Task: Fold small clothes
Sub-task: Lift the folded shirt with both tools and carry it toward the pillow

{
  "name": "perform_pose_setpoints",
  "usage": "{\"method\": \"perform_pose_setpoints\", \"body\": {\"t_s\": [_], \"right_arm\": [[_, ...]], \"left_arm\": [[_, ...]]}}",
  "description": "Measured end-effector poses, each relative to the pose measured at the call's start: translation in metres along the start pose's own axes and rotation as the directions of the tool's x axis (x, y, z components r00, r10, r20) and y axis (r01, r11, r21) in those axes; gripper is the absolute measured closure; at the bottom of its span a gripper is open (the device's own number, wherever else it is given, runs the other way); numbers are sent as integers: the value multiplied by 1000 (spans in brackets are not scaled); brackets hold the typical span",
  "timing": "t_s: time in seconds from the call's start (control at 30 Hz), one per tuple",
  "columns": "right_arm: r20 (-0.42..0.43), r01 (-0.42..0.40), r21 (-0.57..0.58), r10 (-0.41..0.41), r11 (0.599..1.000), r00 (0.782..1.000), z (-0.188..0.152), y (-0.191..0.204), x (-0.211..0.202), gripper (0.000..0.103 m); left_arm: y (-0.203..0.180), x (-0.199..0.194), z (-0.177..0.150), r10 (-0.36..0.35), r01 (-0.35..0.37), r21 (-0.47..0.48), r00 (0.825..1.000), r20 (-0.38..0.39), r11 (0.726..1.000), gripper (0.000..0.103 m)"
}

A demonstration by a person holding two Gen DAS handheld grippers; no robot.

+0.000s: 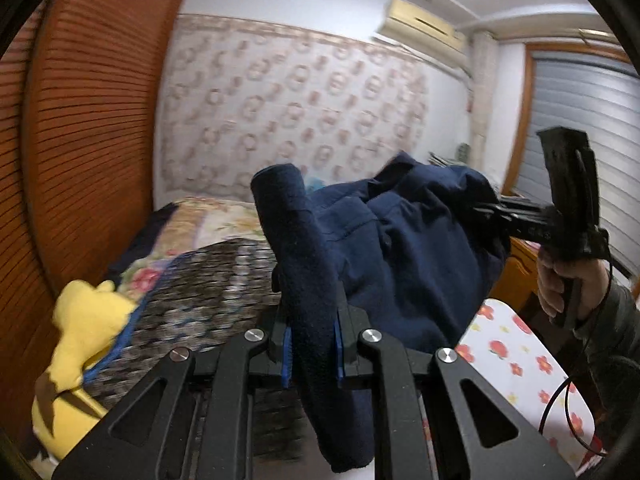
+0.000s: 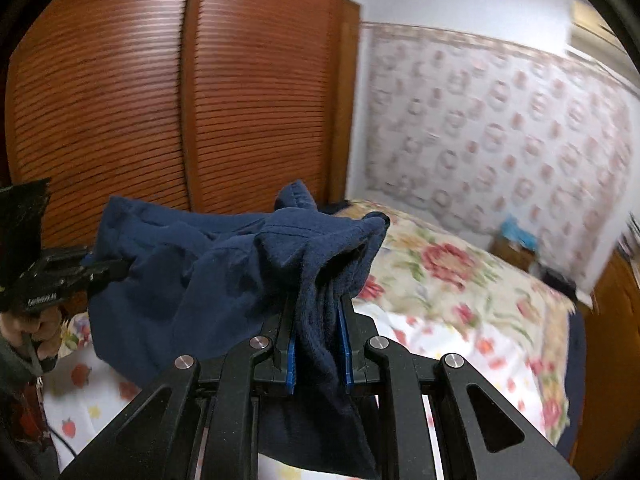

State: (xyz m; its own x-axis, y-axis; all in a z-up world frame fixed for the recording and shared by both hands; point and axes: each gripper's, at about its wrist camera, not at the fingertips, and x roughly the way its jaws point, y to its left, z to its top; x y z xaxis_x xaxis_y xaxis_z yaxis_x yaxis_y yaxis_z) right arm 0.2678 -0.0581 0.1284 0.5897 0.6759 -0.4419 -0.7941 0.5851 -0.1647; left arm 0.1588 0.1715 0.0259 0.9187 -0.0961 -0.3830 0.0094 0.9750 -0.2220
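Both grippers' fingers (image 1: 287, 342) pinch navy garment (image 1: 400, 248)

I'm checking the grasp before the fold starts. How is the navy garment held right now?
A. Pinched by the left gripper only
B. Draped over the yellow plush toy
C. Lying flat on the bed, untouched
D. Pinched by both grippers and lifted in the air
D: the navy garment is clamped in the left gripper and in the right gripper, hanging bunched between them above the bed.
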Motion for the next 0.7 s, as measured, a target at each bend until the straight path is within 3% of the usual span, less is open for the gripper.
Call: {"method": "perform_pose_setpoints", "body": {"t_s": [0.27,0.4,0.57,0.7], "right_arm": [[-45,-112,-148,107,983,993,53,-19,120,87],[-65,-157,-202,147,967,987,69,-8,163,87],[-91,-166,-224,149,960,985,70,1,196,87],[-119,-183,-145,166,972,979,73,-1,230,83]], "left_arm": [[48,-3,-23,95,-93,-106,995,14,990,87],[68,-3,-45,127,-130,-160,992,-29,979,87],[74,-5,-61,159,-166,-185,986,-51,968,87],[76,-3,-68,194,-205,-197,978,-76,959,87]]}}
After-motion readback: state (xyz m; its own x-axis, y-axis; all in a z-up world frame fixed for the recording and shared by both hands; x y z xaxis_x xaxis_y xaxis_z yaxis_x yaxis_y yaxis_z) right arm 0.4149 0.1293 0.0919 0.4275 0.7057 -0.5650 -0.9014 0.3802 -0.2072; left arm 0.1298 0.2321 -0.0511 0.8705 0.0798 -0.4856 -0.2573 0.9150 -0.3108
